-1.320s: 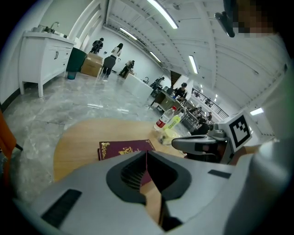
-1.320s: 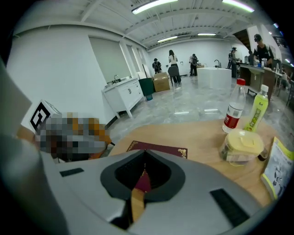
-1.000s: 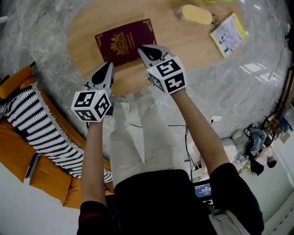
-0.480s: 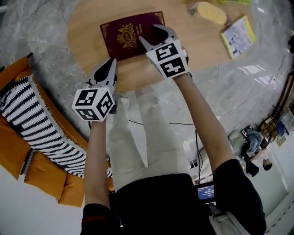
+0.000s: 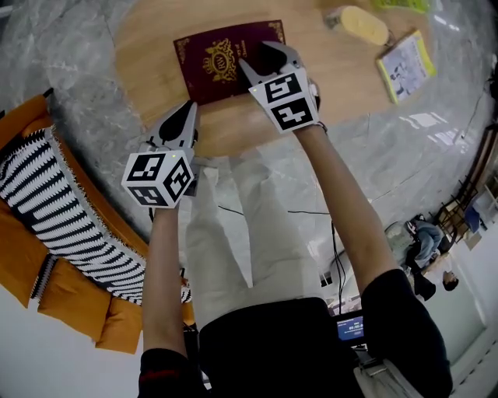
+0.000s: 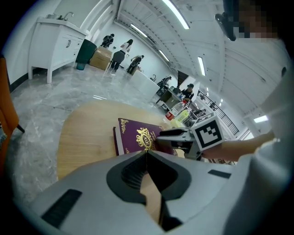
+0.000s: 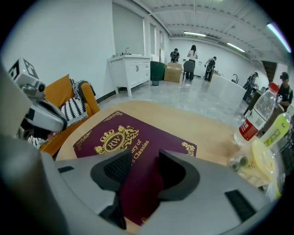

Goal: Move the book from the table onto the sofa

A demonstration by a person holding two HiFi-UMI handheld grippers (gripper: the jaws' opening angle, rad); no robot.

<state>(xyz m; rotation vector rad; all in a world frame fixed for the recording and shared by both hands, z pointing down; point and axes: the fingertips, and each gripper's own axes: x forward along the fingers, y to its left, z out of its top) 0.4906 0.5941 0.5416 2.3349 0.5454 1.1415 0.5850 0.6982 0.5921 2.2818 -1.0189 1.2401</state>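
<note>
We see the book [image 5: 222, 62] flat, cover up, on the table [image 5: 152, 54], long axis L-R in head view; R gripper [image 5: 261, 58] spread over it, L gripper [image 5: 185, 110] closed nearby.

Bright, even indoor light throughout; it falls from long ceiling strip lights [image 6: 177, 13], which burn out to plain white in both gripper views; the polished floor [image 5: 424, 120] throws back pale glare patches off the table's right edge; shadows on the table [image 5: 148, 54] are soft and faint, with only a slight dark fringe under the right gripper [image 5: 261, 58]; every view is wide-angle, so straight lines bow toward the edges; both gripper views sit in a round frame with black corners; the left gripper [image 6: 147, 158] looks soft close to the lens, while the book [image 7: 138, 137] shows crisp gold print; distant people [image 7: 190, 62] are small and hazy.
</note>
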